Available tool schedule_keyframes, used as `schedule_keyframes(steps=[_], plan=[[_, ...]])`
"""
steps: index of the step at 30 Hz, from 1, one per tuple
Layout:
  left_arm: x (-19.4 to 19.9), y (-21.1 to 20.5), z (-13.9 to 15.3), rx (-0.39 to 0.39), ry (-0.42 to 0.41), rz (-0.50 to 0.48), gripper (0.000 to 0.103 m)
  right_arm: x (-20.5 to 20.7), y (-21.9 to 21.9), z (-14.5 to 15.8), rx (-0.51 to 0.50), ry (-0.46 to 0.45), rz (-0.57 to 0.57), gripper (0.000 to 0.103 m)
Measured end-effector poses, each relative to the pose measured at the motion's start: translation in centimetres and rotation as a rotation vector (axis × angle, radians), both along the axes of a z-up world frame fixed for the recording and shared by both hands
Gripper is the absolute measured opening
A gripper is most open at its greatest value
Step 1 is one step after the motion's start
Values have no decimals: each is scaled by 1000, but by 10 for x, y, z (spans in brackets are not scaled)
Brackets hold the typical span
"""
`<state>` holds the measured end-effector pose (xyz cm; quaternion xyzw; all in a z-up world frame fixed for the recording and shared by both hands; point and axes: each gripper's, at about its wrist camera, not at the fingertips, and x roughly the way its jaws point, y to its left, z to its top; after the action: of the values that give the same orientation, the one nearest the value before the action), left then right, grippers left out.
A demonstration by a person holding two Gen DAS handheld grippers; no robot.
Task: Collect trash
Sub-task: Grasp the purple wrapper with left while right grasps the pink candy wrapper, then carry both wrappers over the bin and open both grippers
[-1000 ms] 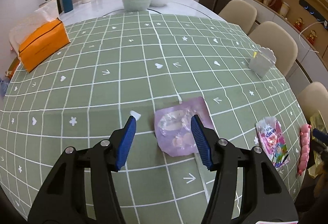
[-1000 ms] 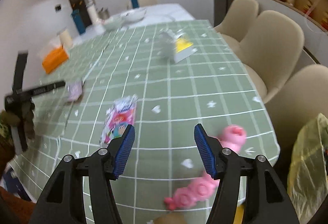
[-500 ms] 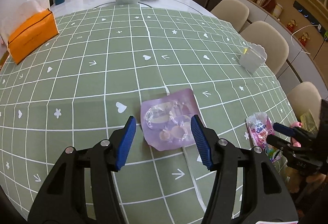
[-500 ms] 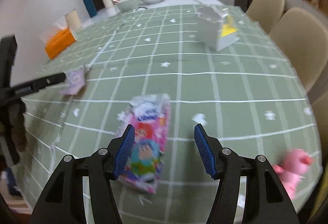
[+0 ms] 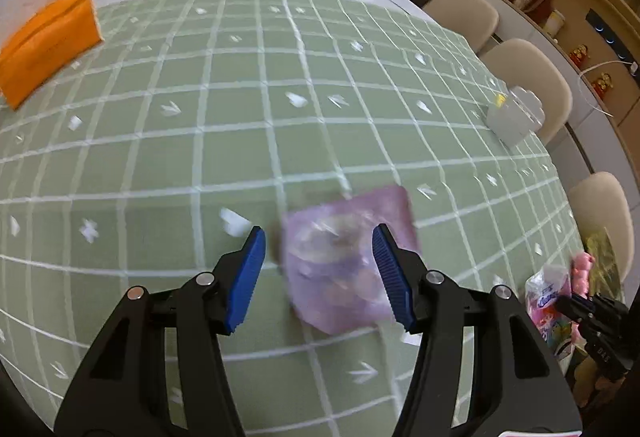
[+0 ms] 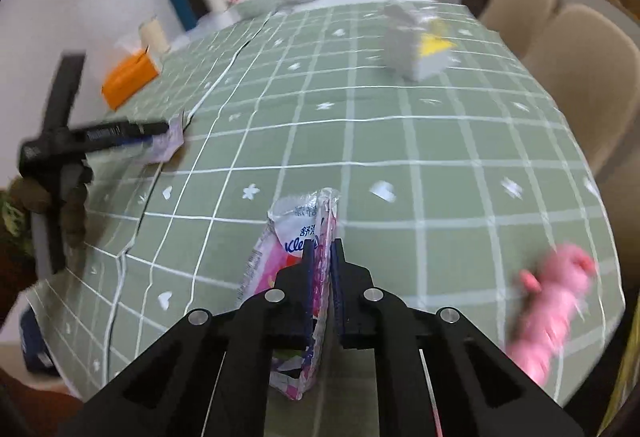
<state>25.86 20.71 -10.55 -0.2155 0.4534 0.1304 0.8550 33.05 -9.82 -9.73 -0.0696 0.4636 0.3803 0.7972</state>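
Trash partly gathered — right gripper [image 6: 322,249] pinches the pink tissue packet [image 6: 294,237]; purple wrapper [image 5: 348,257] lies unpicked between the left gripper [image 5: 318,269]'s wide-spread fingers.

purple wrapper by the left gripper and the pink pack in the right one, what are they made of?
Purple wrapper: looks like thin glossy plastic film; pale glare patches and a clear-looking window, though the frame is blurred. Pink pack: soft printed plastic film, likely a tissue packet; it creases and folds flat between the shut right gripper. The left gripper stands open around the wrapper.
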Motion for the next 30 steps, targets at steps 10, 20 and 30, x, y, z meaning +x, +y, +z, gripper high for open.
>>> schedule_keyframes(steps=[10,20,30], plan=[[0,-74,12,-112,-45,-235,53,-15,-51,27,42,-60,-108,10],[12,-75,-4,-40,13,-134,46,-22,-65,30,44,-86,-142,10],[5,-100,-2,-3,14,-63,2,-27,-90,35,63,-101,-198,10]])
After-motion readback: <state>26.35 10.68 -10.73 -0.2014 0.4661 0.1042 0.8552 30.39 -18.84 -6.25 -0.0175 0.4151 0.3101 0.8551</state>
